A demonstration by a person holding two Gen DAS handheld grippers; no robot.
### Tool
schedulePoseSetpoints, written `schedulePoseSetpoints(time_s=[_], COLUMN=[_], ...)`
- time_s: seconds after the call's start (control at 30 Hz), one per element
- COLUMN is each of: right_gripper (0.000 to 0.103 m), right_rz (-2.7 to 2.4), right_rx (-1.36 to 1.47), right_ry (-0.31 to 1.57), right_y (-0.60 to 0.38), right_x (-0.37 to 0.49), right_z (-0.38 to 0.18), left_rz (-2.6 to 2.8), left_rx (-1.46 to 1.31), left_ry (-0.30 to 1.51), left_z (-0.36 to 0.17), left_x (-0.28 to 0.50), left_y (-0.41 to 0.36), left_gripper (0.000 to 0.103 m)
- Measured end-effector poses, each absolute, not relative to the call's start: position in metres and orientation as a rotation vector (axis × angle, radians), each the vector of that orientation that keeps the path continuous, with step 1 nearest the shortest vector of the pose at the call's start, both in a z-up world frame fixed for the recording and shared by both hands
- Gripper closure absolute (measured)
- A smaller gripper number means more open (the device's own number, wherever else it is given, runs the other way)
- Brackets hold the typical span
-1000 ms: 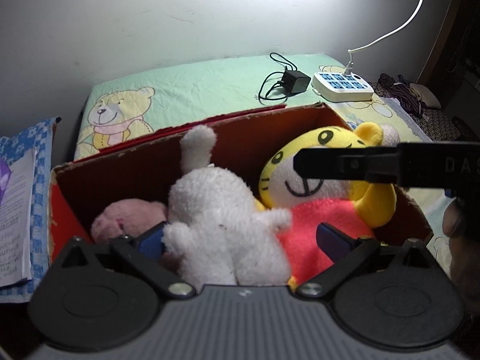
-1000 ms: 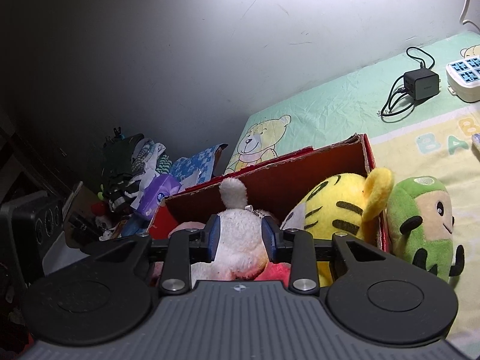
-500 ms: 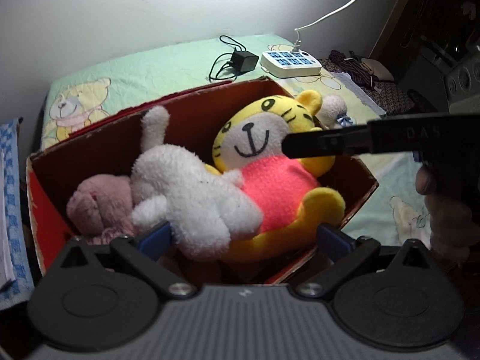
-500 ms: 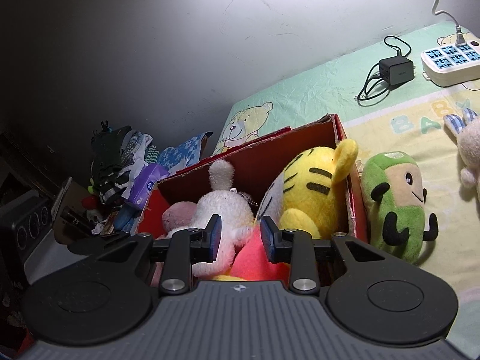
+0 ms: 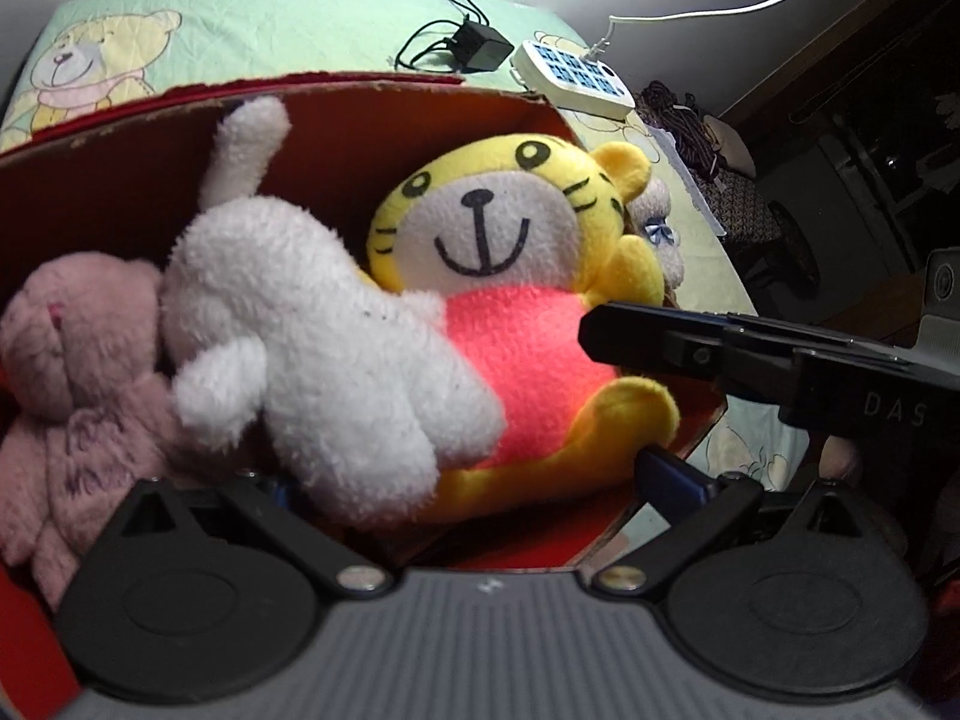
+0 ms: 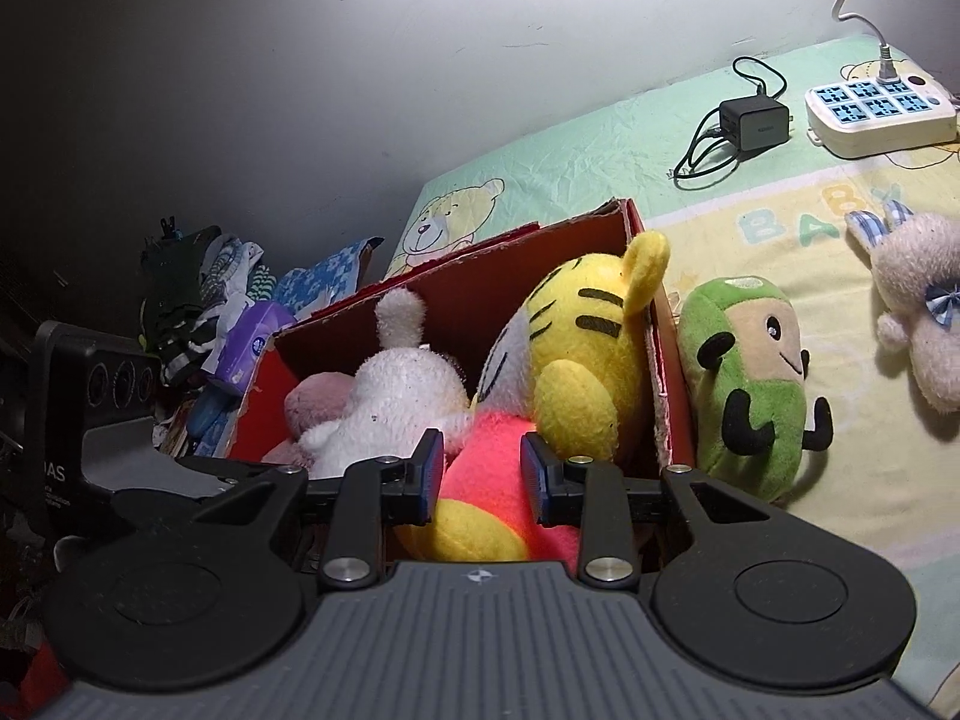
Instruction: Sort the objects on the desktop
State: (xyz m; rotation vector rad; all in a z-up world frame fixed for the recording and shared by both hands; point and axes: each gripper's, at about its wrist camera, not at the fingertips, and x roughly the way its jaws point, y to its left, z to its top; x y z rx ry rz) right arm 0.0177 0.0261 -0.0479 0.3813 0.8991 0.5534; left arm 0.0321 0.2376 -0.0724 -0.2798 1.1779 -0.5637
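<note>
- Holding my left tongs [image 5: 474, 480] spread wide over the near edge of the red box [image 5: 384, 120], I grip nothing; its left fingertip is mostly hidden behind the white plush.
- My right tongs [image 6: 482, 471] stand partly open with a narrow gap, hovering above the tiger's pink belly, and nothing is clamped between them.
- In the left view the right tongs reach in from the right side, over the box's right corner.
- Inside the box, nearest me, lies the white rabbit [image 5: 312, 324], sprawled across the yellow tiger [image 5: 498, 252], one ear sticking up.
- A pink bear [image 5: 72, 348] is tucked into the box's left end, touching the rabbit.
- Just outside the box's right wall a green doll [image 6: 750, 384] lies on the printed sheet [image 6: 600, 162].
- Further right, apart from it, is a beige bunny [image 6: 918, 318] with a blue bow.
- Toward the wall sit a black charger [image 6: 753, 120] with its coiled cable and, beside it, a white power strip [image 6: 879, 111].
</note>
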Motion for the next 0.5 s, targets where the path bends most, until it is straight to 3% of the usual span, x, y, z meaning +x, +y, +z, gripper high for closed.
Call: schedulePoseSetpoints(time_s=[0.5], right_gripper=[0.071], right_rz=[0.546], right_rx=[0.384], right_ry=[0.829], right_y=[0.012], right_x=[0.021], right_z=[-0.043], left_rz=[-0.528], left_rx=[-0.247], left_ry=[1.156], left_z=[-0.072], left_x=[0.037], left_y=[0.199], left_gripper=[0.001])
